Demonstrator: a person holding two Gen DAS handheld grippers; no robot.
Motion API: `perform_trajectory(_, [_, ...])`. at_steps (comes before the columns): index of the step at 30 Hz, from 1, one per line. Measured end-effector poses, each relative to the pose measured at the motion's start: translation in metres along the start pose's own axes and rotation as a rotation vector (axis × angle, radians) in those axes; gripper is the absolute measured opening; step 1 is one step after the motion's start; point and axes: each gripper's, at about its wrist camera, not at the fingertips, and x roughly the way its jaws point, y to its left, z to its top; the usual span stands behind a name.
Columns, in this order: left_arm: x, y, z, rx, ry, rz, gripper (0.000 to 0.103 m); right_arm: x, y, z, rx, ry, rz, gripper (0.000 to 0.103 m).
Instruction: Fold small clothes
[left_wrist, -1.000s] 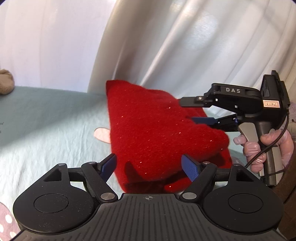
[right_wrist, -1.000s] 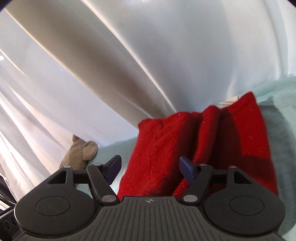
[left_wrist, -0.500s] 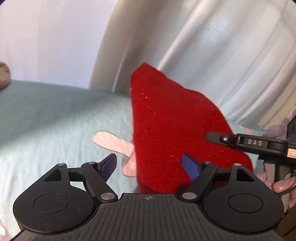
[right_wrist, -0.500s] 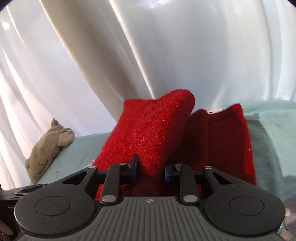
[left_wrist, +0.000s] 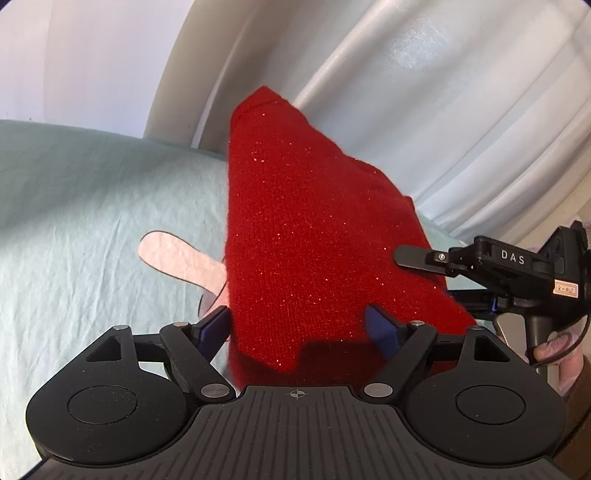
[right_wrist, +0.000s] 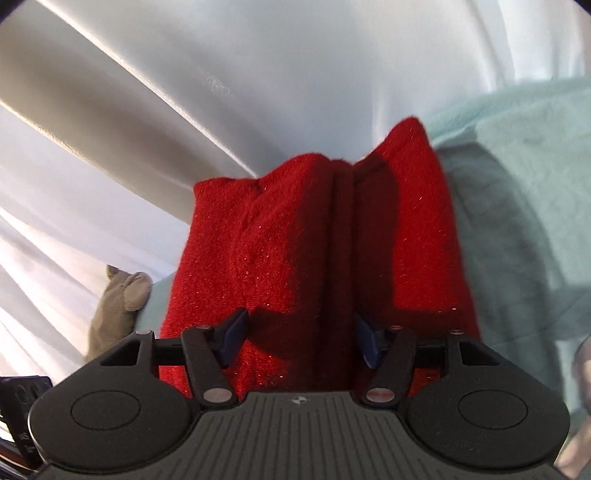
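Count from my tongs: 1 red knitted garment (left_wrist: 314, 240), 2 grippers, mine on the left (left_wrist: 297, 328) and on the right (right_wrist: 301, 334), 1 grey stuffed toy (right_wrist: 118, 306), 1 pale green sheet (left_wrist: 92, 192), 1 white curtain (right_wrist: 258, 74).

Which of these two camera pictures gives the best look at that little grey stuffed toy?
The right wrist view. The grey stuffed toy lies at the left, beside the red knitted garment, against the white curtain. The left wrist view does not show it at all.
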Motion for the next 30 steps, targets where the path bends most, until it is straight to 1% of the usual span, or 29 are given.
perform_trajectory(1, [0.000, -0.002, 0.000, 0.007, -0.003, 0.007, 0.086, 0.004, -0.002, 0.002, 0.010, 0.012, 0.020, 0.070])
perform_trajectory(2, [0.000, -0.004, -0.001, 0.017, -0.006, 0.013, 0.086, 0.008, -0.002, 0.003, 0.013, 0.017, 0.046, 0.079])
perform_trajectory(4, [-0.005, -0.009, -0.002, 0.036, -0.012, 0.028, 0.087, 0.012, 0.002, 0.005, 0.009, 0.025, 0.079, 0.085])
perform_trajectory(5, [-0.006, -0.010, -0.002, 0.042, -0.016, 0.039, 0.088, 0.013, 0.006, 0.004, -0.003, 0.024, 0.076, 0.082])
perform_trajectory(6, [-0.007, -0.011, -0.002, 0.047, -0.021, 0.050, 0.089, 0.013, 0.012, 0.004, -0.029, 0.023, 0.064, 0.078])
perform_trajectory(7, [-0.007, -0.012, -0.003, 0.055, -0.028, 0.065, 0.089, 0.012, 0.018, 0.002, -0.063, 0.019, 0.050, 0.062])
perform_trajectory(8, [-0.008, -0.012, -0.003, 0.062, -0.035, 0.078, 0.089, 0.011, 0.023, -0.001, -0.090, 0.013, 0.033, 0.049])
perform_trajectory(9, [-0.011, -0.013, -0.003, 0.069, -0.040, 0.088, 0.089, 0.009, 0.027, -0.002, -0.110, -0.003, 0.018, 0.043])
perform_trajectory(10, [-0.012, -0.013, -0.004, 0.070, -0.041, 0.091, 0.089, 0.007, 0.028, -0.003, -0.123, -0.018, 0.021, 0.037])
perform_trajectory(13, [-0.015, -0.013, -0.006, 0.078, -0.051, 0.102, 0.089, 0.004, 0.030, -0.004, -0.132, -0.028, 0.023, 0.037])
perform_trajectory(14, [-0.015, -0.013, -0.006, 0.081, -0.054, 0.106, 0.089, 0.004, 0.030, -0.005, -0.134, -0.026, 0.024, 0.042])
perform_trajectory(15, [-0.015, -0.013, -0.006, 0.080, -0.054, 0.107, 0.089, 0.006, 0.030, -0.005, -0.129, -0.020, 0.028, 0.045])
perform_trajectory(16, [-0.016, -0.012, -0.006, 0.077, -0.053, 0.104, 0.089, 0.009, 0.030, -0.004, -0.121, -0.003, 0.045, 0.052])
perform_trajectory(17, [-0.016, -0.012, -0.007, 0.075, -0.053, 0.102, 0.089, 0.012, 0.029, -0.003, -0.109, 0.011, 0.065, 0.056])
perform_trajectory(18, [-0.017, -0.012, -0.008, 0.076, -0.055, 0.107, 0.089, 0.014, 0.029, -0.004, -0.098, 0.013, 0.065, 0.055])
perform_trajectory(19, [-0.021, -0.012, -0.009, 0.077, -0.060, 0.118, 0.089, 0.015, 0.030, -0.005, -0.100, 0.011, 0.052, 0.050])
perform_trajectory(20, [-0.025, -0.013, -0.011, 0.081, -0.066, 0.124, 0.089, 0.012, 0.035, -0.006, -0.127, -0.003, 0.024, 0.034])
perform_trajectory(22, [-0.038, -0.016, -0.017, 0.101, -0.078, 0.128, 0.089, 0.005, 0.050, -0.009, -0.217, -0.046, -0.030, 0.032])
perform_trajectory(24, [-0.052, -0.021, -0.029, 0.132, -0.082, 0.119, 0.089, -0.007, 0.074, -0.015, -0.356, -0.106, -0.095, 0.030])
perform_trajectory(26, [-0.058, -0.027, -0.040, 0.174, -0.061, 0.092, 0.089, -0.018, 0.091, -0.019, -0.463, -0.156, -0.131, 0.030])
perform_trajectory(27, [-0.058, -0.031, -0.045, 0.200, -0.048, 0.086, 0.089, -0.022, 0.098, -0.020, -0.497, -0.181, -0.148, 0.030])
perform_trajectory(29, [-0.048, -0.038, -0.050, 0.240, -0.037, 0.129, 0.088, -0.032, 0.106, -0.021, -0.538, -0.223, -0.172, 0.030])
perform_trajectory(30, [-0.041, -0.040, -0.051, 0.244, -0.030, 0.161, 0.085, -0.037, 0.108, -0.020, -0.549, -0.241, -0.174, 0.030])
